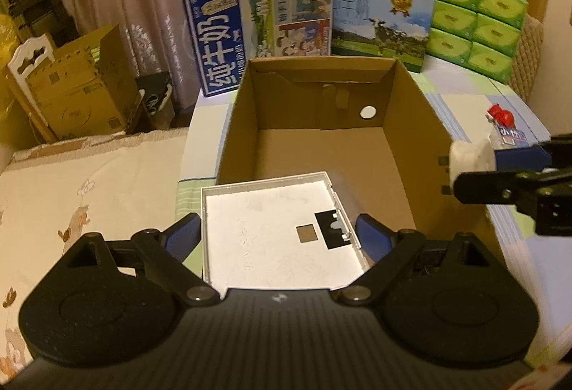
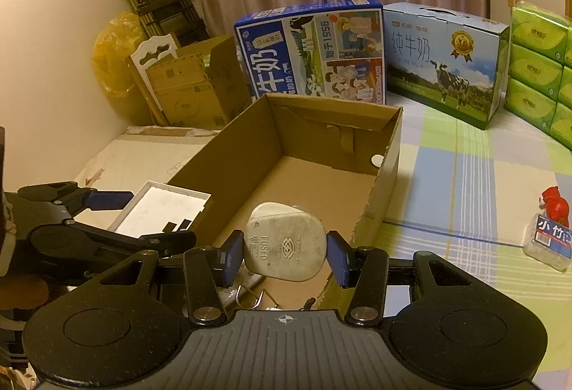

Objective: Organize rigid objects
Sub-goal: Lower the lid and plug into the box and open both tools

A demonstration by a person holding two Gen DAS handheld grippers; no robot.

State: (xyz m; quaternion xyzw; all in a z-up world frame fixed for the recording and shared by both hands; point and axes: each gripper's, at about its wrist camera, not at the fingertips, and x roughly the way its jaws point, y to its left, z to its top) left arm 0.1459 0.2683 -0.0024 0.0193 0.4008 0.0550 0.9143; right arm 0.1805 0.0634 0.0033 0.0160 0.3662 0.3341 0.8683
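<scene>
Right gripper (image 2: 285,256): we clamp the white plug (image 2: 286,247) at 6 o'clock.
Cardboard box (image 2: 388,175): we see it open beyond the plug.
Left gripper (image 2: 118,200): at 9 o'clock, we hold a white tray (image 2: 157,211).

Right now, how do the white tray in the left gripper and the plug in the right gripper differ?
The white tray is flat, rectangular and shallow with a raised rim; the plug is a chunky rounded block marked FUSED. The tray is clean white; the plug looks greyish and scuffed. The tray spreads the left gripper wide; the right gripper stands narrower. Both are gripped at the near end of the cardboard box.
</scene>
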